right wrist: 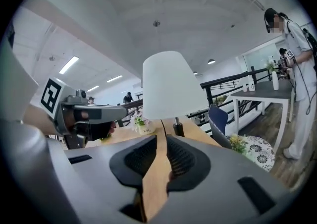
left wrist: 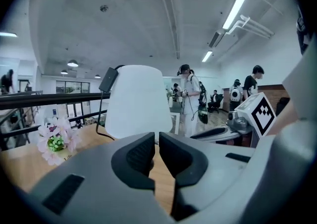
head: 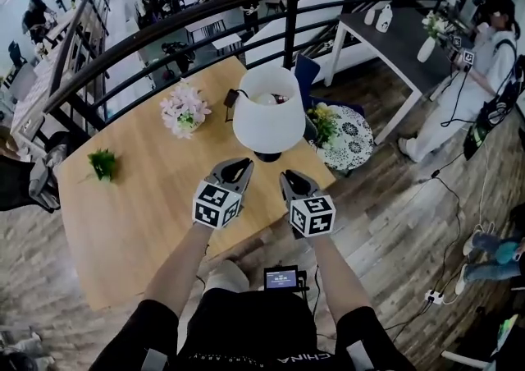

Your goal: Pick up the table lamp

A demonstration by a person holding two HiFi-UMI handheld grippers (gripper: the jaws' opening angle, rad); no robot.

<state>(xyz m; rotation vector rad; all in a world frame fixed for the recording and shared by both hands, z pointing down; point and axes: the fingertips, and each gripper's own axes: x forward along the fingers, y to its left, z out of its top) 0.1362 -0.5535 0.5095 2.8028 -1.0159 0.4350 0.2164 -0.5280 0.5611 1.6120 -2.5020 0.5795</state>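
Observation:
The table lamp point(head: 268, 119) has a white shade on a dark stem and base. It stands upright near the far right edge of the wooden table point(head: 139, 213). Both grippers hover just in front of it, apart from it. My left gripper point(head: 238, 166) points at the shade's lower left, jaws together with nothing between them. My right gripper point(head: 287, 176) points at the base from the right, jaws a crack apart and empty. The lamp point(left wrist: 136, 101) fills the middle of the left gripper view beyond the left gripper point(left wrist: 157, 136). In the right gripper view the lamp point(right wrist: 171, 86) stands past the right gripper point(right wrist: 165, 139).
A pot of pink flowers point(head: 184, 109) stands left of the lamp, and a small green plant point(head: 103, 164) sits at the table's left. A black railing point(head: 205, 12) runs behind the table. A cushioned chair point(head: 353, 135) is at the right, with a person point(head: 492, 57) by a grey table point(head: 394, 33).

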